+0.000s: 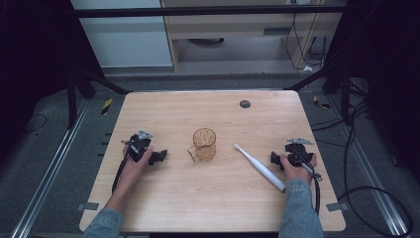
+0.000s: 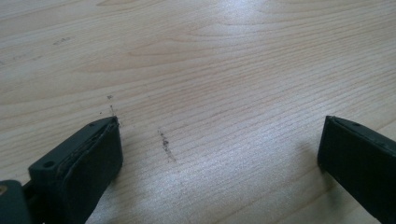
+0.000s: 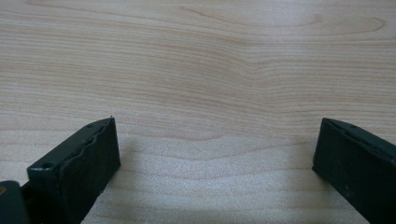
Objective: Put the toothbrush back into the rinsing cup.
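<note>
An amber glass mug stands upright at the middle of the wooden table, its handle toward the front left. A white electric toothbrush lies to its right, head pointing toward the mug. My left gripper rests on the table left of the mug, a hand around it. My right gripper rests right of the toothbrush's handle, close beside it. In the left gripper view my left gripper stands open over bare wood. In the right gripper view my right gripper is open too, nothing between the jaws.
A small dark round grommet sits near the table's far edge. Cables trail on the floor to the right, and metal rails run along both sides. Faint dark scuff marks show on the wood.
</note>
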{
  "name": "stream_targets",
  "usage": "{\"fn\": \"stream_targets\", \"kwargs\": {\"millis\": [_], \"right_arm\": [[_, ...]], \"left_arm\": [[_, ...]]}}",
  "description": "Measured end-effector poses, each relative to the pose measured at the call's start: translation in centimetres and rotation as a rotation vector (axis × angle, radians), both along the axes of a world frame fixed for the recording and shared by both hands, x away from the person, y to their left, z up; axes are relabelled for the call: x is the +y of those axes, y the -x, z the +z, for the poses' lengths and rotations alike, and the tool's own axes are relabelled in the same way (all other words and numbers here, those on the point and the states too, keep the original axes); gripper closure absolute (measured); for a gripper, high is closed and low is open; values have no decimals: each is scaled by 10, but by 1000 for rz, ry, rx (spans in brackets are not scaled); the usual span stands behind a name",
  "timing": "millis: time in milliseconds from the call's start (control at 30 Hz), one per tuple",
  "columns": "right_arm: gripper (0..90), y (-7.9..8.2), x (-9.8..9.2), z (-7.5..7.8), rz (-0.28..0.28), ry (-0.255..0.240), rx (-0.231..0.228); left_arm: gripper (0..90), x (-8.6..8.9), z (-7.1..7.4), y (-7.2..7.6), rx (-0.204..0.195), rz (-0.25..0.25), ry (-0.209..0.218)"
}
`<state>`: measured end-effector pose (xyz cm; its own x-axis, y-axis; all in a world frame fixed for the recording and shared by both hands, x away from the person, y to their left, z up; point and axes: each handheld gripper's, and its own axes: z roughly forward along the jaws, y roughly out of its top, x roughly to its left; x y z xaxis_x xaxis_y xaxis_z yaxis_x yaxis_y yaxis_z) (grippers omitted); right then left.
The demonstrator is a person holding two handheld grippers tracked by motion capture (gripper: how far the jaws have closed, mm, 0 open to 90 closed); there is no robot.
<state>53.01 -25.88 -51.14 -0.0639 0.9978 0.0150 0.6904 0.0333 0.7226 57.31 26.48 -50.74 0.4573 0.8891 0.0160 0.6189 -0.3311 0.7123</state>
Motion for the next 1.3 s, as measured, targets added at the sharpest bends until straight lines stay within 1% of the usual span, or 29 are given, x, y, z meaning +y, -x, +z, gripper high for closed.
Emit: {"fn": "stream_targets", "kwargs": {"millis": [67,100,133,167,200,233,267,300,367,400,433,500,533,667,700,733,867,900,967,1033,1200,1267,1300], "right_arm": [[22,0,0,0,3,4,0],[68,0,-1,1,5,12,1],[138,2,-3,5,11,14,9],[134,4,-3,7,12,31,2],[127,10,-3,15,36,50,-1],[123,14,-2,20,48,57,5],[123,14,-2,20,48,57,5],[115,18,-1,25,61,68,15],[115,30,1,36,107,89,16],[108,36,2,41,131,90,20],[112,40,3,44,150,106,17],[158,53,9,54,198,139,29],[158,53,9,54,198,139,29],[226,63,27,59,272,147,92],[238,63,30,59,285,149,102],[256,64,37,60,319,157,120],[266,59,51,61,368,176,134],[279,54,57,61,381,177,167],[280,53,59,61,387,181,175],[279,47,69,61,411,193,198],[248,35,83,63,438,213,220],[265,29,90,65,461,216,243],[265,29,90,65,461,216,243]], "left_arm": [[0,0,0,0,0,0,0],[0,0,0,0,0,0,0],[0,0,0,0,0,0,0],[0,0,0,0,0,-1,0],[0,0,0,0,0,-1,0],[0,0,0,0,0,-1,0],[0,0,0,0,0,-1,0],[0,0,0,0,0,-1,0],[0,0,0,0,0,-1,0],[0,0,0,0,0,-1,0],[0,0,0,0,0,-1,0],[0,0,0,0,0,-1,0],[0,0,0,0,0,-1,0],[0,0,0,0,0,-1,0],[0,0,0,0,0,-1,0],[0,0,0,0,0,-1,0],[0,0,0,0,0,-1,0],[0,0,0,0,0,-1,0],[0,0,0,0,0,-1,0],[0,0,0,0,0,-1,0],[0,0,0,0,0,-1,0],[0,0,0,0,1,-1,0],[0,0,0,0,0,-2,0]]}}
